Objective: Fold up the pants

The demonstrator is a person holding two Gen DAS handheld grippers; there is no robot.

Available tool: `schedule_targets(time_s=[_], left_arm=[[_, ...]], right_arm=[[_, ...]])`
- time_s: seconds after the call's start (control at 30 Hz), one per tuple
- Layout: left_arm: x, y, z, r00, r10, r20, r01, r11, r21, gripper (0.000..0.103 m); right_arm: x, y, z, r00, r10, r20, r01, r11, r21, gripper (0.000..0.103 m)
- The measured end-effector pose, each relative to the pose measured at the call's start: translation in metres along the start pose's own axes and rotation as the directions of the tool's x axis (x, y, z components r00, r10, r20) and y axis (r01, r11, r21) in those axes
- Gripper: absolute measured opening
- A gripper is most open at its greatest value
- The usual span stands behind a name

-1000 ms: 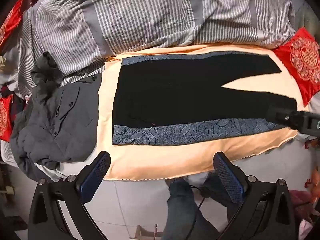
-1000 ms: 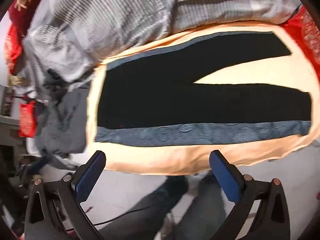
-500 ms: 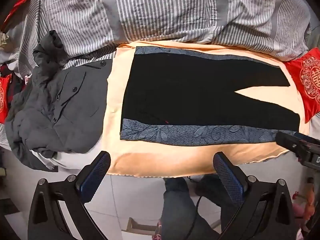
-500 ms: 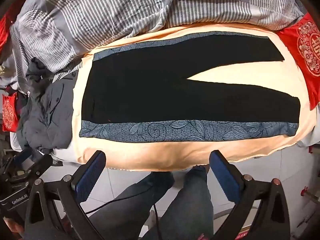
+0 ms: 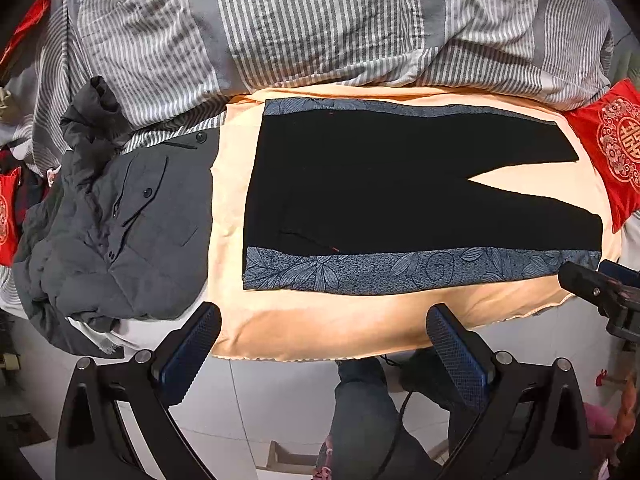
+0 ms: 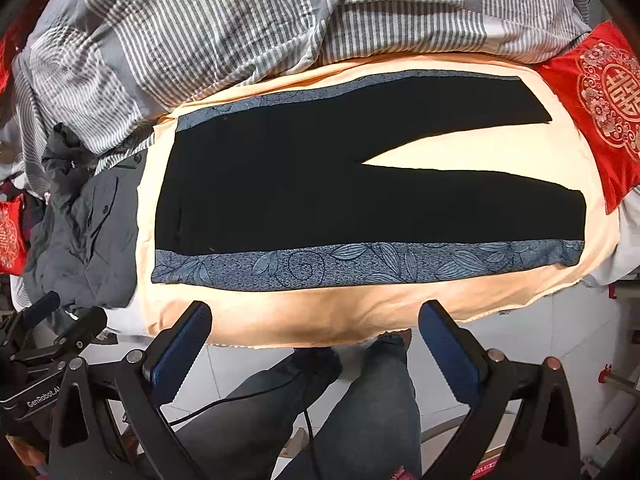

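Observation:
Black pants with blue leaf-patterned side stripes lie flat on a peach sheet, waist at the left, legs spread in a V to the right. They also show in the right wrist view. My left gripper is open and empty, held above the floor just off the sheet's near edge. My right gripper is open and empty in the same way. The right gripper's body shows at the right of the left wrist view, and the left gripper's body at the left of the right wrist view.
A crumpled grey jacket lies left of the pants. A striped grey duvet is bunched behind them. A red embroidered cushion sits at the right. The person's jeans-clad legs stand on the white tile floor below.
Both cameras have pulled back and steadied. The pants lie as they did. Both grippers have stayed open.

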State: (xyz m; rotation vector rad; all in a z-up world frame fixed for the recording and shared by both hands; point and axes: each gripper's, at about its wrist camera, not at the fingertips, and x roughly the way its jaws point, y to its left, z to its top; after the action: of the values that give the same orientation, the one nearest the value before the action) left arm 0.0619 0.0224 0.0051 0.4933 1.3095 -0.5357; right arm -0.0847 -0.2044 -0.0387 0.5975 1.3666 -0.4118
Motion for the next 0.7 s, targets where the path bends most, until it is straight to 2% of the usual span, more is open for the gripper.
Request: schedule_targets(time_s=[0.7], left_arm=[[-0.0024, -0.0078, -0.005, 1.0, -0.004, 0.019, 0.004, 1.0, 0.017, 0.103]], right_arm=[[-0.0024, -0.0017, -0.0055, 1.0, -0.016, -0.001, 0.016, 1.0, 0.005, 0.103]])
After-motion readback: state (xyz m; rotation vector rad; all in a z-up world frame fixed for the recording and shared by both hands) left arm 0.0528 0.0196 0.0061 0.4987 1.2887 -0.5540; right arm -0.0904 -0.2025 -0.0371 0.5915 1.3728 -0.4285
